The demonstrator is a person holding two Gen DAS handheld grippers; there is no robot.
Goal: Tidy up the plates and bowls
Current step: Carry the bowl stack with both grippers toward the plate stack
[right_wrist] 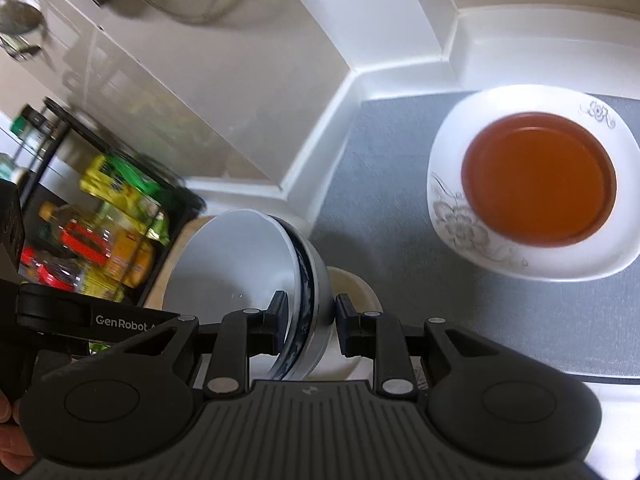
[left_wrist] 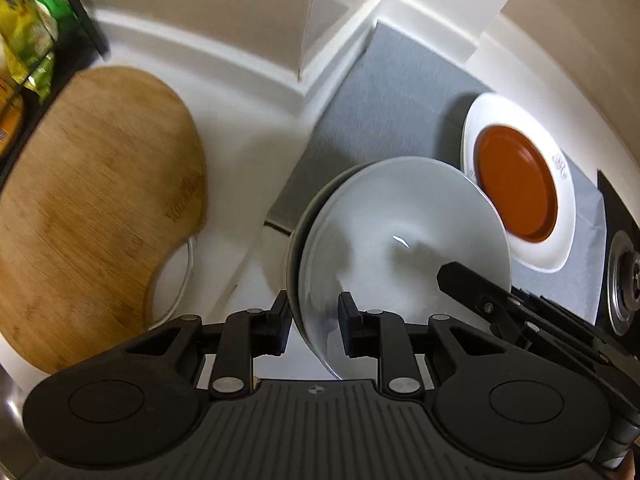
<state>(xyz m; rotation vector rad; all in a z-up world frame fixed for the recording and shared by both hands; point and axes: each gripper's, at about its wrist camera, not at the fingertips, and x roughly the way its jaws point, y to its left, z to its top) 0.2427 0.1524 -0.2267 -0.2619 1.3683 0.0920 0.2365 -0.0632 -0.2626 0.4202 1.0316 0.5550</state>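
The bowls (left_wrist: 400, 232) are both in the air, one pinched by each hand-held gripper, above the near edge of the grey mat (left_wrist: 380, 112) on the white tabletop (left_wrist: 240, 92).

The left hand-held gripper (left_wrist: 314, 322) points steeply down with its jaws narrow, clamped across the near rim of a plain white bowl: one pad outside the wall, one inside. What looks like a second rim shows just behind it, so it may be carrying a nested pair; I cannot tell for sure.

The right hand-held gripper (right_wrist: 311, 324) is likewise narrow, and grips the wall of a blue-trimmed bowl (right_wrist: 248, 256) that hangs tilted, its opening turned toward the shelf of bottles (right_wrist: 92, 240). In the left view its black arm crosses right over the white bowl, so the two loads are very close.

Further out on the mat sits a white plate (right_wrist: 500, 256) with a brown dish (right_wrist: 538, 182) resting in it.

The step in hand looks like carrying the bowls to a stacking spot on the mat. To do it well, keep both pinches firm, as a rim grip lets a heavy bowl swing. Level each bowl before lowering, and bring them down one at a time so the rims do not knock. Stay clear of the plate, and release only once a base rests flat.
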